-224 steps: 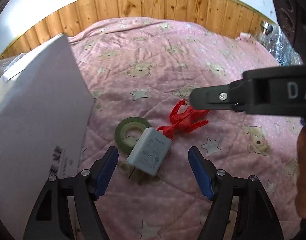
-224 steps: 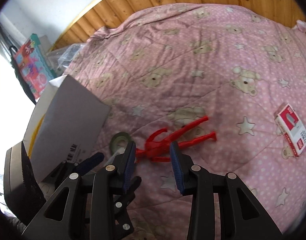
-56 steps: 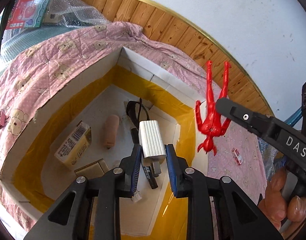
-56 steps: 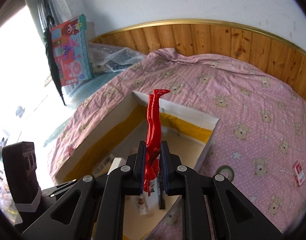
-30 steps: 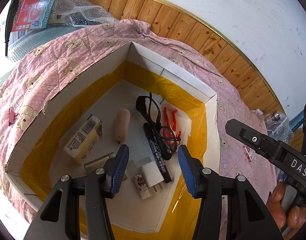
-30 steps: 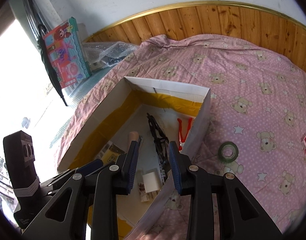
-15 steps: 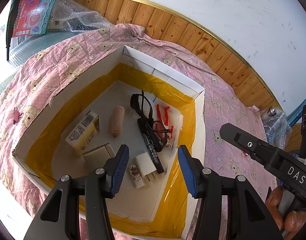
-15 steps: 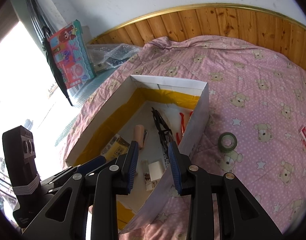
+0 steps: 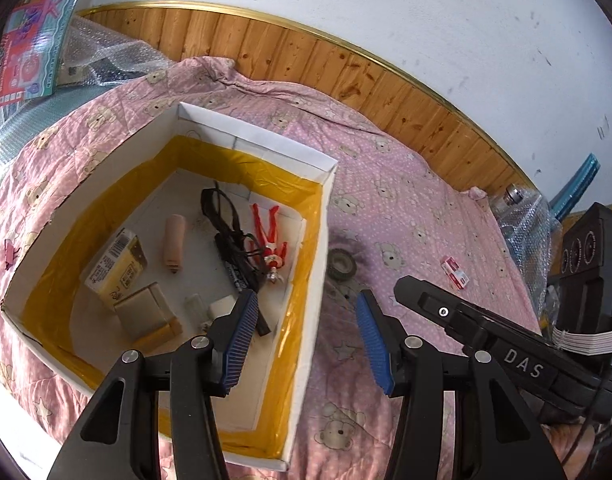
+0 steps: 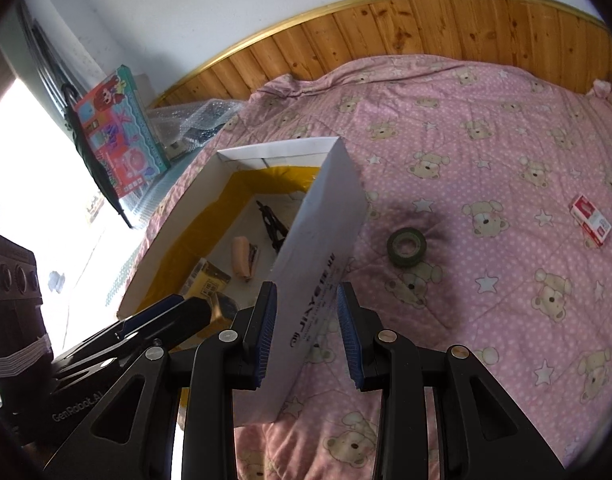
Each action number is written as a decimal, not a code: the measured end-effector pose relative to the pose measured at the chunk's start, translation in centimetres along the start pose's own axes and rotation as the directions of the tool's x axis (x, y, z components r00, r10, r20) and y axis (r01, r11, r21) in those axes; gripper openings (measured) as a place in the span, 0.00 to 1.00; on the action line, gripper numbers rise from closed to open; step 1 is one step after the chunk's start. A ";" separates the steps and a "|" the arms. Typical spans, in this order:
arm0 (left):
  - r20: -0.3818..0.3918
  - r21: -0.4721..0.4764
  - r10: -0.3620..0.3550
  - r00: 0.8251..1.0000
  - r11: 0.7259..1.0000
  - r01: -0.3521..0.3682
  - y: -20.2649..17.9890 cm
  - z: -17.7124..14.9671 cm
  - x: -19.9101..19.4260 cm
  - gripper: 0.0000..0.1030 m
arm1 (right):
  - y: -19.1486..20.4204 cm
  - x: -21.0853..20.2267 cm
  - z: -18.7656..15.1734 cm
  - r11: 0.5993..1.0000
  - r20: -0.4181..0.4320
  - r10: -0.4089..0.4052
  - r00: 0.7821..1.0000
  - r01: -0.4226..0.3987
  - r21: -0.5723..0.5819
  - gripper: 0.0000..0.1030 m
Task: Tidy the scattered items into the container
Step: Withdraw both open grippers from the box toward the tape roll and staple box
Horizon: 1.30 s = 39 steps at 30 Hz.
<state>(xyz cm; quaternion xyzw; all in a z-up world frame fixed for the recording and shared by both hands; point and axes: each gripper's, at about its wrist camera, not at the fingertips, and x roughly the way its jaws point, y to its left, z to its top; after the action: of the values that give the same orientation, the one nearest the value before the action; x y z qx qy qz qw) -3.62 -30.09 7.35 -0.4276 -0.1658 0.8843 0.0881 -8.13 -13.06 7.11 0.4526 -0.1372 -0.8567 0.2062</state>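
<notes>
1. Both of my grippers are empty now. The left gripper (image 9: 304,334) has its fingers wide apart with nothing between them, and the right gripper (image 10: 306,330) has its fingers apart too, straddling the top edge of the near wall of the box (image 10: 326,240) without clamping it, as far as I can tell.
2. The two things I carried a moment ago now lie inside the box (image 9: 250,144): the red figure (image 9: 268,240) rests on the floor toward 1 o'clock in the left view, beside the black cord (image 9: 226,220), and the white charger (image 9: 222,307) sits near 6 o'clock, just behind my left finger.
3. Both rigs have pulled back from over the box, so that drop is done.
4. On the bed (image 10: 486,140), still outside, I see the green tape roll (image 10: 407,247) just beside the box's right wall at about 2 o'clock from my right fingers, and the small red-and-white packet (image 10: 591,221) well apart at 3 o'clock.
5. A pink clip (image 9: 11,253) lies left of the box, at 9 o'clock in the left view.
6. I judge the task partly done; the tape roll looks the closest next pick.
</notes>
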 end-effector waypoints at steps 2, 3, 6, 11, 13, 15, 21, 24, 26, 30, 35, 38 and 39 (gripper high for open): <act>-0.005 0.034 -0.006 1.000 0.999 0.006 -1.4 -0.2 0.3 0.51 | -1.0 -0.4 -0.2 1.000 0.005 -0.003 1.000 0.003 0.018 0.33; -0.008 0.050 -0.009 1.000 0.999 0.009 -2.1 -0.3 0.4 0.51 | -1.5 -0.6 -0.3 1.000 0.008 -0.005 1.000 0.005 0.028 0.33; -0.022 0.087 -0.015 1.000 0.996 0.016 -3.9 -0.5 1.1 0.51 | -3.3 -1.1 -0.6 0.998 0.015 -0.009 1.000 0.008 0.060 0.33; -0.049 0.124 -0.019 0.999 0.992 0.025 -6.0 -0.8 2.4 0.51 | -5.9 -1.7 -1.0 0.994 0.020 -0.010 1.000 0.008 0.108 0.33; -0.060 0.130 -0.017 0.998 0.991 0.024 -6.6 -0.9 3.0 0.51 | -7.0 -1.9 -1.0 0.992 0.021 -0.010 1.000 0.007 0.127 0.33; -0.071 0.136 -0.014 0.997 0.990 0.024 -7.2 -1.0 3.5 0.51 | -8.0 -2.2 -1.2 0.990 0.024 -0.013 1.000 0.009 0.143 0.33; -0.099 0.158 -0.004 0.995 0.987 0.020 -8.7 -1.6 4.8 0.51 | -10.6 -2.9 -1.7 0.982 0.032 -0.023 0.999 0.017 0.187 0.33; -0.112 0.168 0.005 0.994 0.986 0.014 -9.2 -1.8 5.4 0.51 | -11.5 -3.1 -2.0 0.979 0.033 -0.024 0.999 0.017 0.205 0.33; -0.117 0.173 0.012 0.993 0.985 0.009 -9.4 -1.8 5.9 0.51 | -12.0 -3.2 -2.3 0.977 0.031 -0.024 0.999 0.017 0.214 0.33; -0.128 0.178 0.023 0.992 0.984 0.000 -9.9 -1.7 6.7 0.51 | -13.1 -3.3 -2.8 0.973 0.028 -0.028 0.999 0.021 0.231 0.33; -0.142 0.191 0.024 0.990 0.981 0.004 -10.8 -1.7 7.6 0.51 | -14.4 -3.6 -2.9 0.968 0.031 -0.037 0.999 0.028 0.249 0.33; -0.149 0.199 0.026 0.988 0.980 0.004 -11.3 -1.7 8.2 0.51 | -15.3 -3.8 -3.0 0.965 0.032 -0.042 0.999 0.032 0.260 0.33; -0.151 0.200 0.028 0.988 0.980 0.003 -11.5 -1.7 8.4 0.51 | -15.6 -3.8 -3.0 0.964 0.032 -0.043 0.999 0.033 0.264 0.33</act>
<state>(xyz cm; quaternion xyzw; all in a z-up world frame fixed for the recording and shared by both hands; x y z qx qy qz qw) -7.32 -16.60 4.53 -0.4842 -0.0661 0.8616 0.1375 -7.31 2.29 1.62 0.4624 -0.2448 -0.8430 0.1251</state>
